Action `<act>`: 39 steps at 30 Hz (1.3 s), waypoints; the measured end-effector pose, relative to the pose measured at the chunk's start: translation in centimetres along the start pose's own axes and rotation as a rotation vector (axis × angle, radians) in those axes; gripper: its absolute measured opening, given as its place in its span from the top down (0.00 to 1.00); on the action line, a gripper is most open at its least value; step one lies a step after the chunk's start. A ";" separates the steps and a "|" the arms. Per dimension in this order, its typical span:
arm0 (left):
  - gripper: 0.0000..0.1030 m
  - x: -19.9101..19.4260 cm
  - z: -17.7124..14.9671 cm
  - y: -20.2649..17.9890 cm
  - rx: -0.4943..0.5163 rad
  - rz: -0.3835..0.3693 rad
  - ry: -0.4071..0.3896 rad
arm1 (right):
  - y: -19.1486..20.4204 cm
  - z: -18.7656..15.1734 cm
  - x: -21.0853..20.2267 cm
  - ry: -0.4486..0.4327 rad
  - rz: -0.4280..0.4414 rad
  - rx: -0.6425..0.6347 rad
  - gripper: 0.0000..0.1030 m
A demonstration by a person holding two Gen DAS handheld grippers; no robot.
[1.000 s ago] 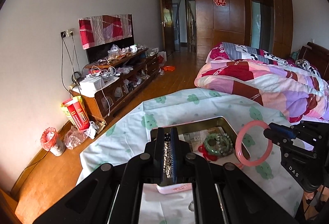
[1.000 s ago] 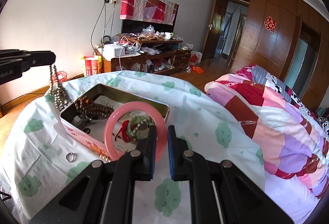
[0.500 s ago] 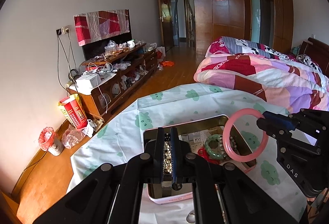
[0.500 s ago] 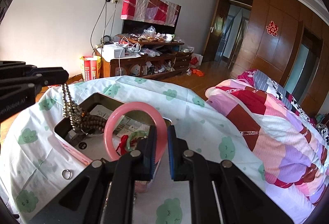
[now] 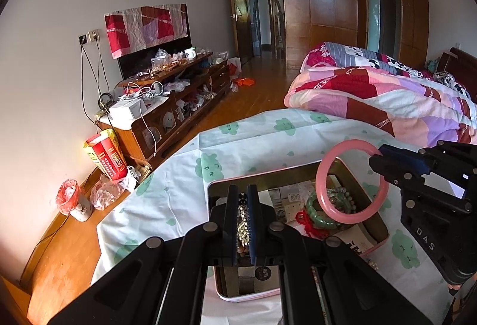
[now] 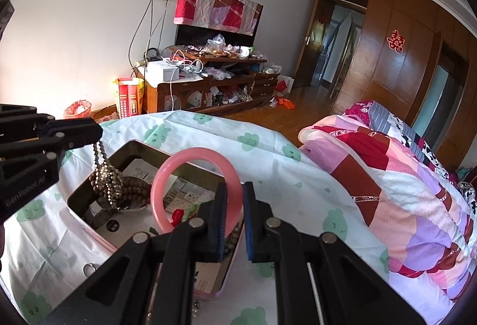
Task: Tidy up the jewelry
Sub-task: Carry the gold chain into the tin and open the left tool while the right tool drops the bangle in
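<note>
2 claws over 1 rectangular metal tin (image 5: pixel 369 205), pink-rimmed, sitting on desk w/ pale cloth (image 5: pixel 238 146), green cloud print. Left claw (image 6: pixel 89 131) clamped on 1 sparkly bead chain (image 6: pixel 104 173), hanging bunched into tin's left end. Right claw (image 6: pixel 232 220) clamped on 1 smooth pink round bangle (image 6: pixel 193 190), held upright above tin. Inside tin: 1 brown wooden bead strand (image 6: pixel 135 190), 1 green bead bracelet (image 5: pixel 325 211) w/ red knot, printed paper. 1 small metal ring (image 6: pixel 89 267) on cloth beside tin.
</note>
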State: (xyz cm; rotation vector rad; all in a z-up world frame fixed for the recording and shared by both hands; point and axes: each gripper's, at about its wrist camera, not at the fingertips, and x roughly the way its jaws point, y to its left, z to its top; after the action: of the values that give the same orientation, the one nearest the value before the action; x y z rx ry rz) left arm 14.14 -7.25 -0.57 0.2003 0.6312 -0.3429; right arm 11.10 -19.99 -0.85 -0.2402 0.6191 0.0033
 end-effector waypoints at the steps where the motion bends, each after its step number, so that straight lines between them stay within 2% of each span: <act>1: 0.96 0.1 0.0 0.0 0.002 -0.002 0.003 | 0.1 0.0 0.1 0.003 0.001 -0.001 0.88; 23: 0.96 2.7 -1.5 -0.4 0.032 0.001 0.073 | 1.1 -1.3 2.9 0.076 0.017 -0.010 0.88; 37: 0.95 3.1 -2.3 -0.7 0.071 0.014 0.083 | 1.3 -1.9 3.2 0.092 0.026 -0.011 0.88; 39: 0.90 3.1 -2.4 -1.2 0.096 0.035 0.084 | 1.3 -2.0 3.1 0.087 0.016 -0.011 0.87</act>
State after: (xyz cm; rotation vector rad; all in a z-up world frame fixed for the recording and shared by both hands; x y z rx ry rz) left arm 14.72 -8.44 -4.43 0.3183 0.6939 -0.3328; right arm 12.41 -19.41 -4.48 -0.2467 0.7074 0.0114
